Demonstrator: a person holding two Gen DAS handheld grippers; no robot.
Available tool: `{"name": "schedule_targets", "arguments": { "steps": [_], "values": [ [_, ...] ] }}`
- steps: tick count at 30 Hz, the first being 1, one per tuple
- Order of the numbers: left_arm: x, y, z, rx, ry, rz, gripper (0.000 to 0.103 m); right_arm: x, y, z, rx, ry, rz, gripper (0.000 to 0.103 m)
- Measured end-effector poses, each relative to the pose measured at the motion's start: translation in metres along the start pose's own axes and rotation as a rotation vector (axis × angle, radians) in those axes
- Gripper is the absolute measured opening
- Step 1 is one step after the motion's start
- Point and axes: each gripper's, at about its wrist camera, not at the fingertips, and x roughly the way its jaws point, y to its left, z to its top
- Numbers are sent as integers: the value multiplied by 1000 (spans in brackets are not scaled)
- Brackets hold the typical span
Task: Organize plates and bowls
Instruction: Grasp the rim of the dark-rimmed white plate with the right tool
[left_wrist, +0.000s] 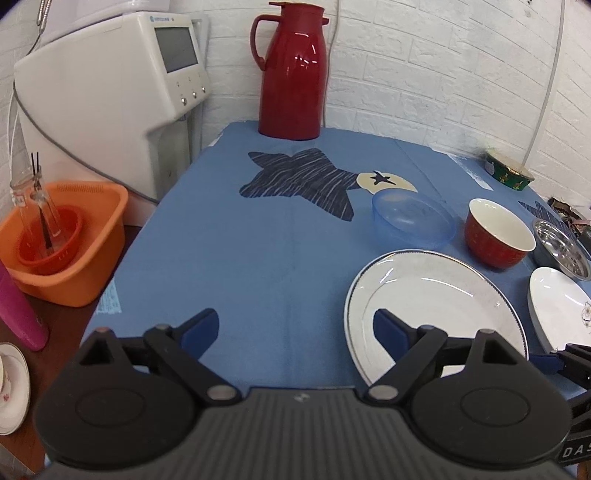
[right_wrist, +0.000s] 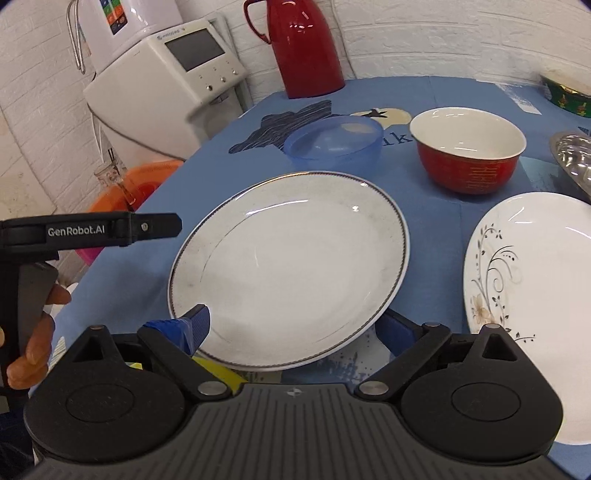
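- My right gripper (right_wrist: 291, 326) has its fingers (right_wrist: 197, 321) wide, bracketing the near rim of the rimmed plate (right_wrist: 291, 266) at 6 o'clock, ready to pinch it.
- My left gripper (left_wrist: 295, 328) hangs wide and empty over bare worktop (left_wrist: 240, 258), leaving room.
- Blue bowl (right_wrist: 332, 142) sits at 12, red bowl (right_wrist: 469, 151) at 2, floral plate (right_wrist: 535, 288) at 3.

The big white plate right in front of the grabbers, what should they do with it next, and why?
Probably ease the right gripper forward and shut it on the plate's near rim. Both of its fingers stand open beside that rim and hold nothing. The left gripper is open too, mostly over bare cloth.
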Motion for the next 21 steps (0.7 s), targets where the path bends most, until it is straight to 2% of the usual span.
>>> {"name": "schedule_targets", "arguments": {
  "steps": [2,7,10,16,19,21],
  "values": [
    [10,-2,2,-3,21,-12,87,5,-4,7,7,-7,-56,84],
    [40,-14,12,-9,78,-65,87,26,-5,24,11,4,-47,84],
    [54,-22,15,10,100,-58,87,37,-4,29,-16,-2,-79,84],
    [68,-29,11,32,135,-68,86,44,4,22,-158,-3,-124,86],
    [68,-31,8,49,124,-52,85,41,2,16,-163,-25,-128,86],
    [68,-33,7,63,116,-41,81,41,1,16,-169,-31,-125,86]
  ]
}}
